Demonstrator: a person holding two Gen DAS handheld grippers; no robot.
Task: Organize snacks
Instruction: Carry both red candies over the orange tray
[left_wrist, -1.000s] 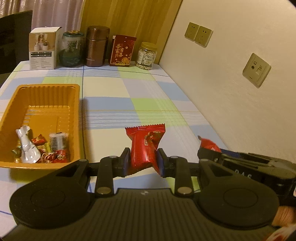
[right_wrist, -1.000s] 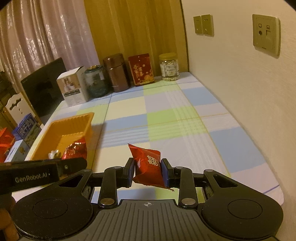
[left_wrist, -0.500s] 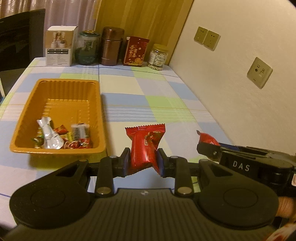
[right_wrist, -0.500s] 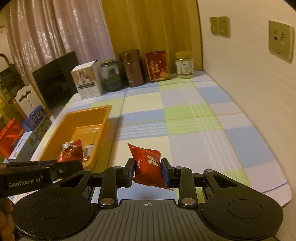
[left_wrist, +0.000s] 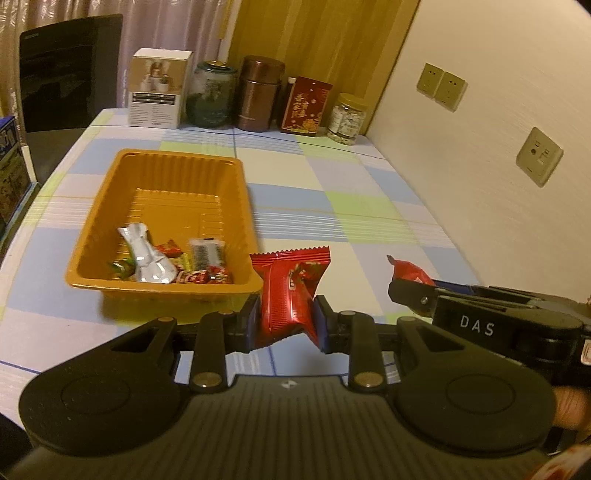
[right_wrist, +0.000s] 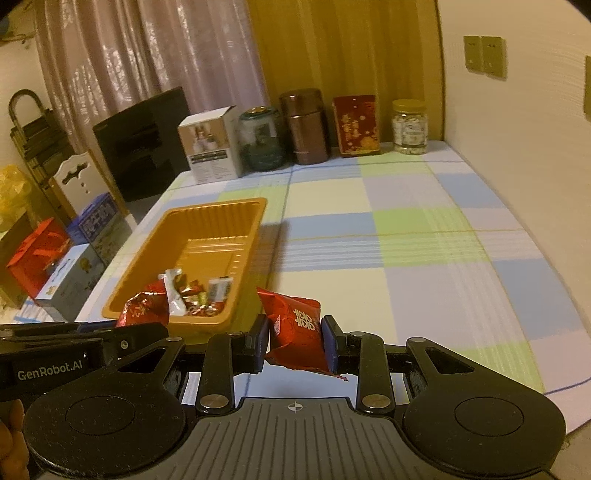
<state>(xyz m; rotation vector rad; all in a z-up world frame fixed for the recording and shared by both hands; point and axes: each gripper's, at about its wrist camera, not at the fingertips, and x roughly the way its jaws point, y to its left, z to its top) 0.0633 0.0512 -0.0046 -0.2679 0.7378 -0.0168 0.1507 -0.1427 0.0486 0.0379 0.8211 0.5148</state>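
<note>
Crinkly red foil snack packet (left_wrist: 290, 291), ribbed rectangular orange plastic tray (left_wrist: 162, 284)

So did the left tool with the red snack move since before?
Yes. The left tool has pulled back and leftward: the orange tray, fixed on the table, now sits more central and fully visible.

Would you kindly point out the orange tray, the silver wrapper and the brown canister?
orange tray (left_wrist: 236, 184): left wrist view, right wall.
silver wrapper (left_wrist: 147, 256): left wrist view, its middle.
brown canister (right_wrist: 306, 127): right wrist view, its body.

Black grippers, blue-padded jaws, brass pivot screws
</note>
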